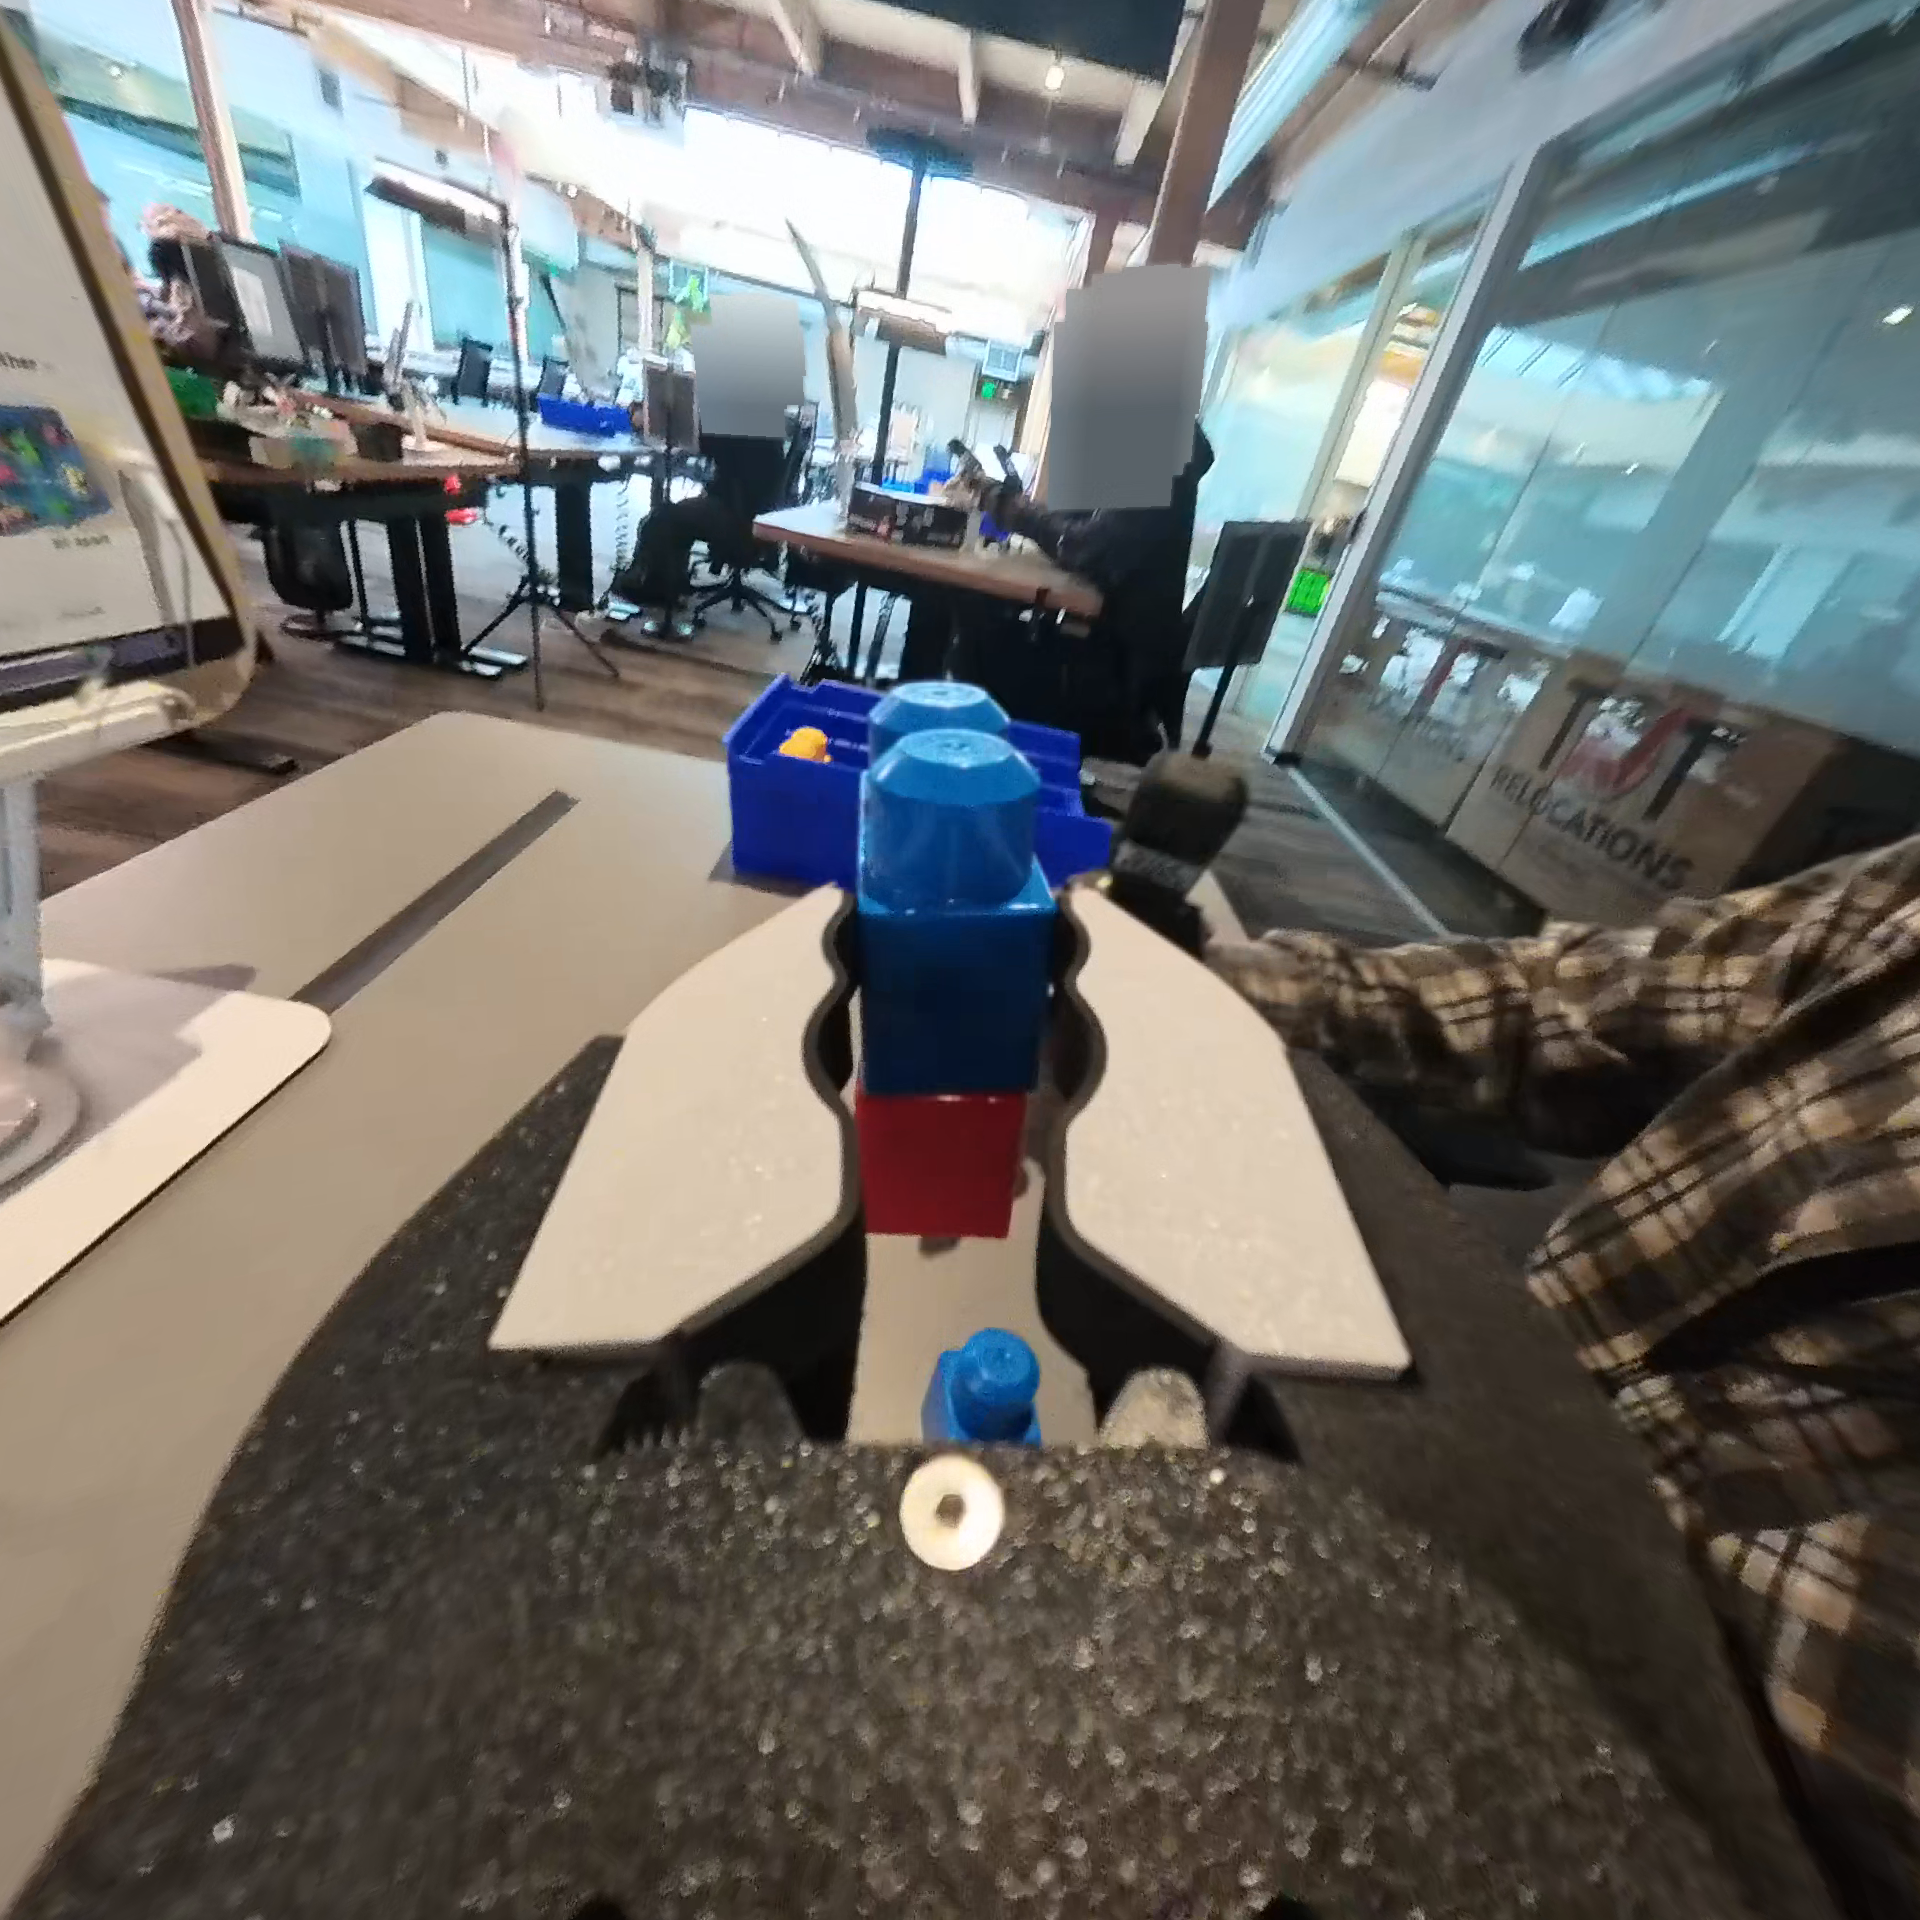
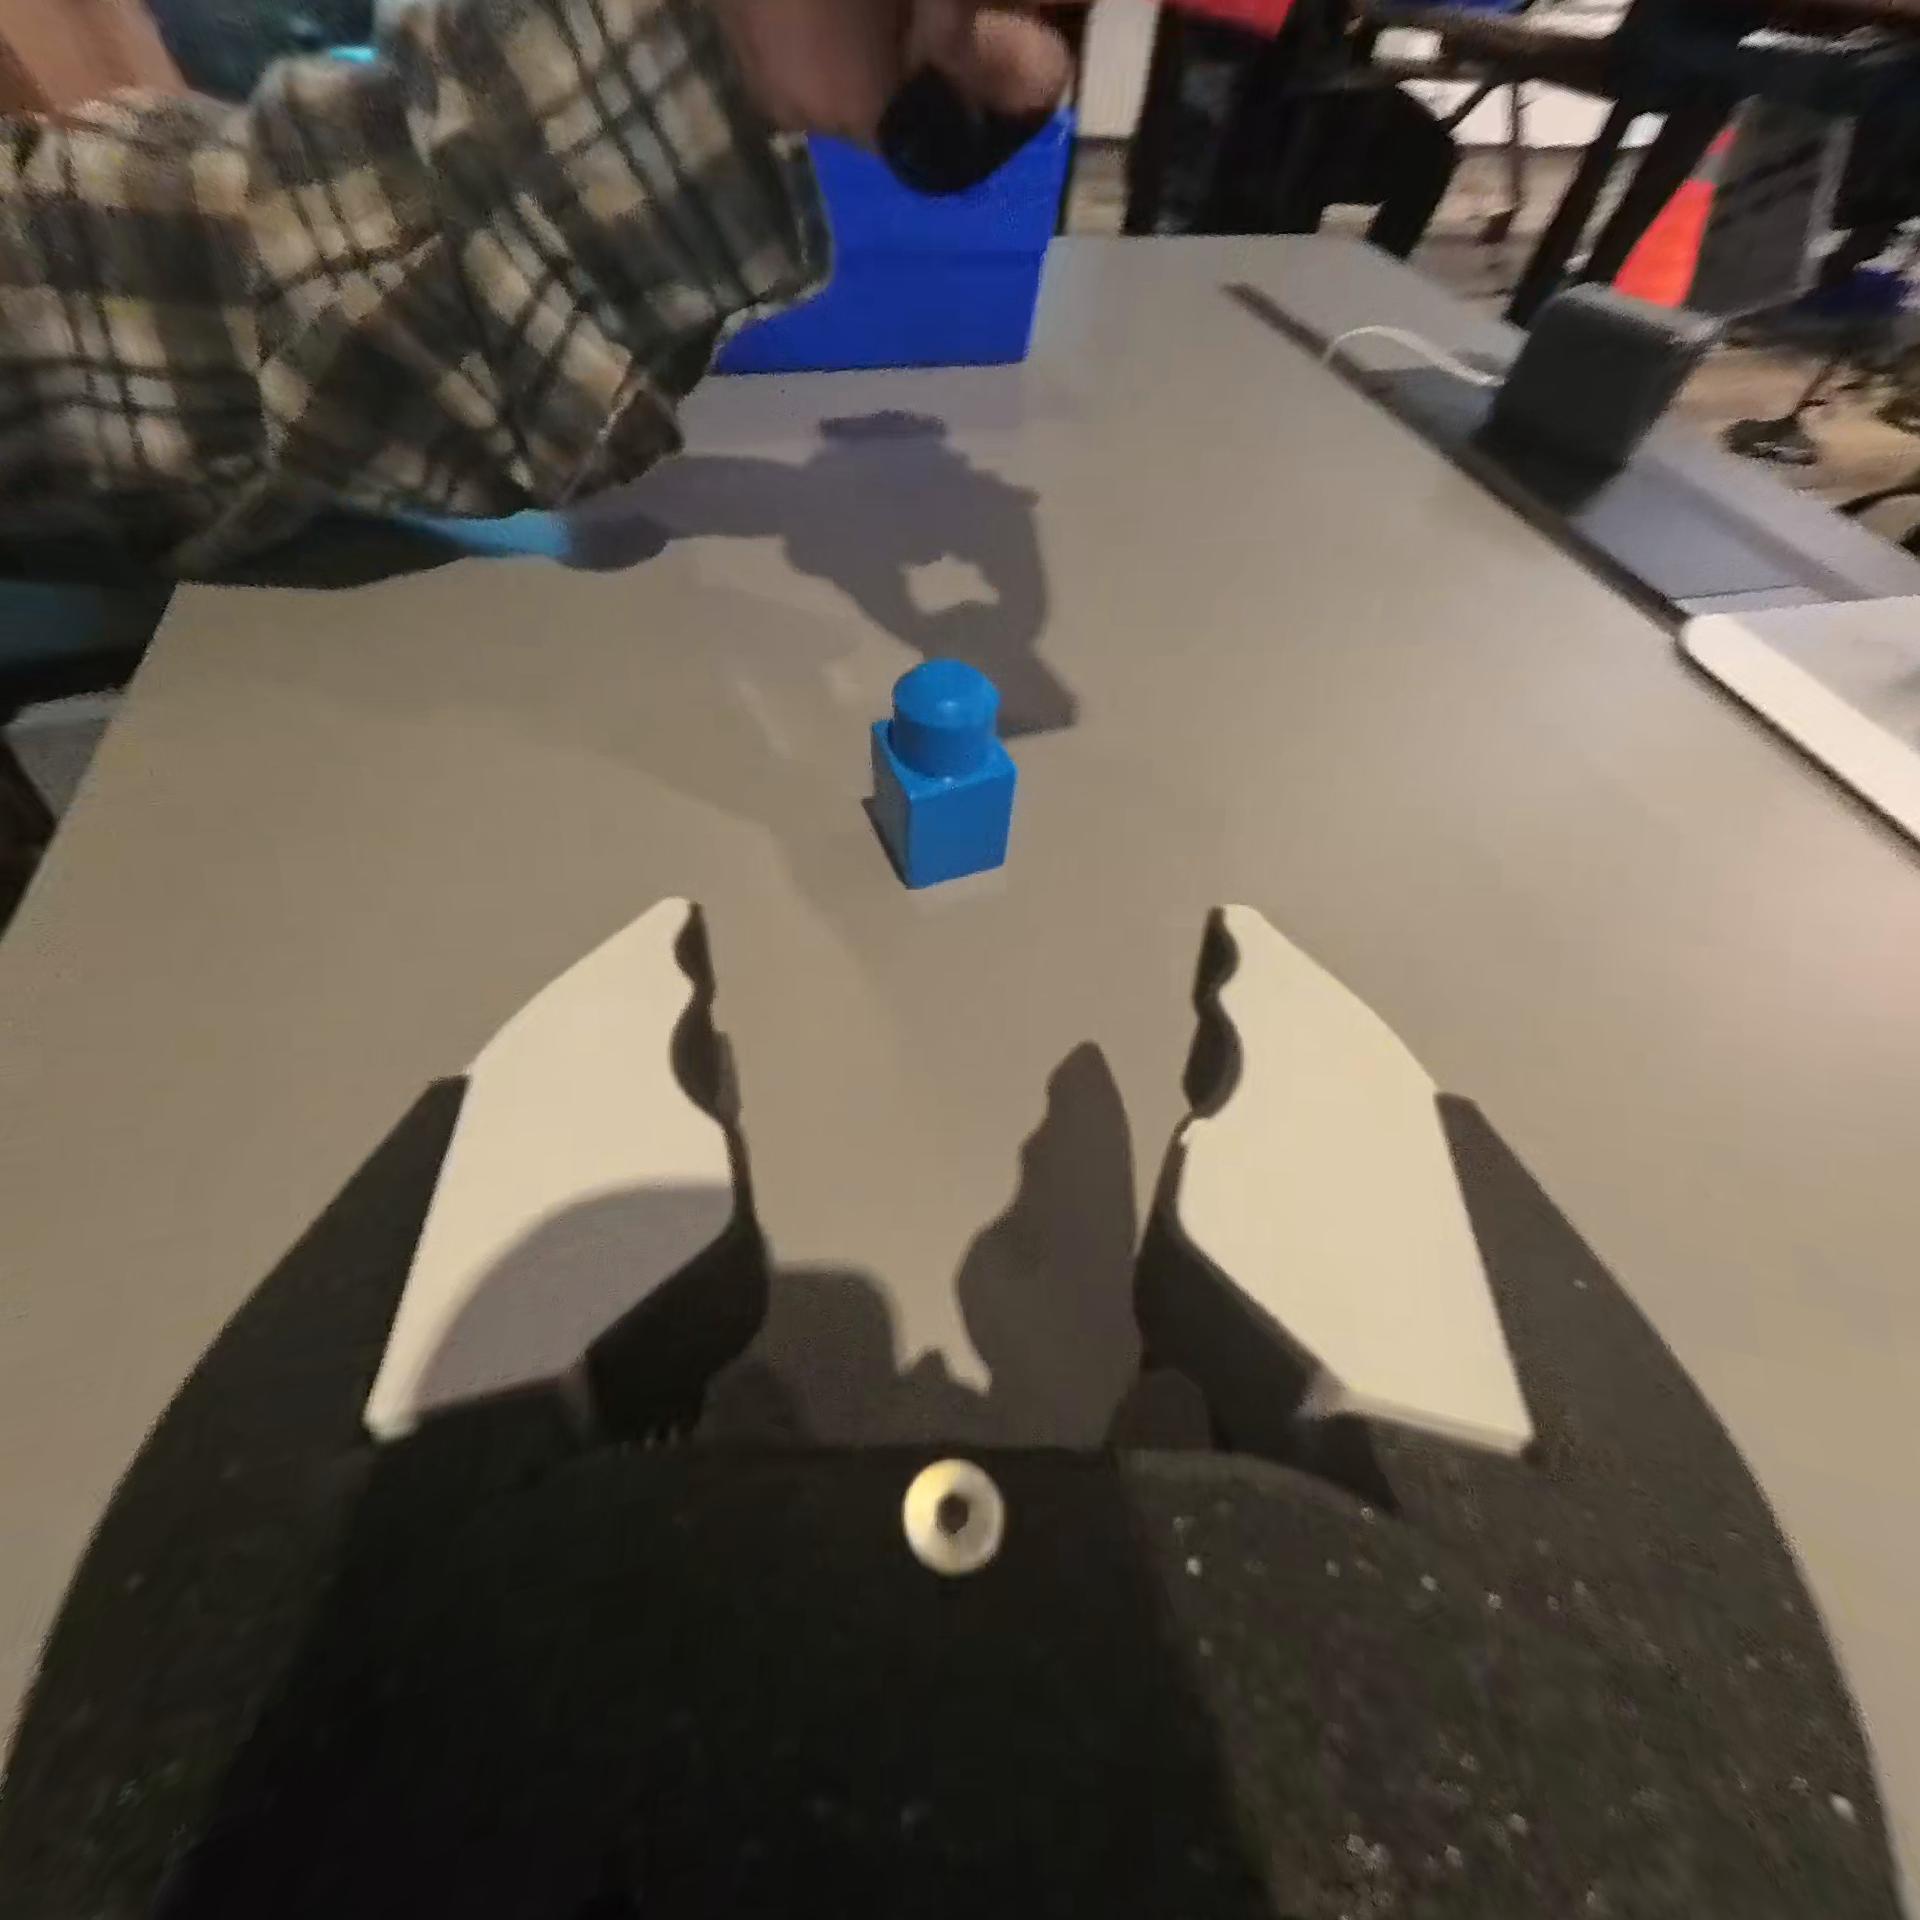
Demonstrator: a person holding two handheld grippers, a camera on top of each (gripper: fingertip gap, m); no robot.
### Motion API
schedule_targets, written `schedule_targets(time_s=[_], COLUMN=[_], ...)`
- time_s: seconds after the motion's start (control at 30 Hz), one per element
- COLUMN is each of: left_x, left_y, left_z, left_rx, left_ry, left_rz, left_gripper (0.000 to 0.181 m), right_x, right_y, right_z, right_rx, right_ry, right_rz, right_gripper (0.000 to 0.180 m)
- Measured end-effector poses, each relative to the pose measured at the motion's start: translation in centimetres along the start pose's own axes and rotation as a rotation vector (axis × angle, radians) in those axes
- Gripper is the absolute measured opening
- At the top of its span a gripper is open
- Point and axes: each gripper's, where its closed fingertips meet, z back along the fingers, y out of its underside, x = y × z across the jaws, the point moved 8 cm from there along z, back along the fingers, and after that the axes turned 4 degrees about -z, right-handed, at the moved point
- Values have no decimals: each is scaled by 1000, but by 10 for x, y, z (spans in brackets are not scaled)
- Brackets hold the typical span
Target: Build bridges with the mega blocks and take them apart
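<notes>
1. Left wrist view: the left claw (image 1: 951, 1023) pinches a blue block (image 1: 951, 997) with a red block (image 1: 938, 1164) under it, lifted off the table (image 1: 343, 862).
2. Right wrist view: the right claw (image 2: 954, 914) is spread, empty; a small blue block (image 2: 943, 795) stands just beyond its tips.
3. Only the left view shows the held stack; a blue bin (image 1: 795, 810) sits far behind it, a plaid sleeve (image 1: 1621, 1039) to the right.

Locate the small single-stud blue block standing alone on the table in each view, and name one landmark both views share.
Left wrist view: the single-stud blue block sits low in the middle, on the table behind the held blue and red stack.
Right wrist view: it stands at the centre, just ahead of the open fingertips.
Shared landmark: the blue bin at the table's far end.
</notes>
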Motion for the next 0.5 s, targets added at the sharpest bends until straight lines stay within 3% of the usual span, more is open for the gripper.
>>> schedule_targets(time_s=[0.27, 0.5], left_x=[2, -4], left_y=[-7, -15], left_z=[18, 22], left_rx=[-78, -121], left_ry=[0, 13], left_rz=[-8, -35], left_gripper=[36, 36], right_x=[-21, -20], right_y=[-9, -3], right_z=[-59, -83], right_rx=[112, 293], right_ry=[-228, -290], right_rz=[2, 20], right_gripper=[69, 71])
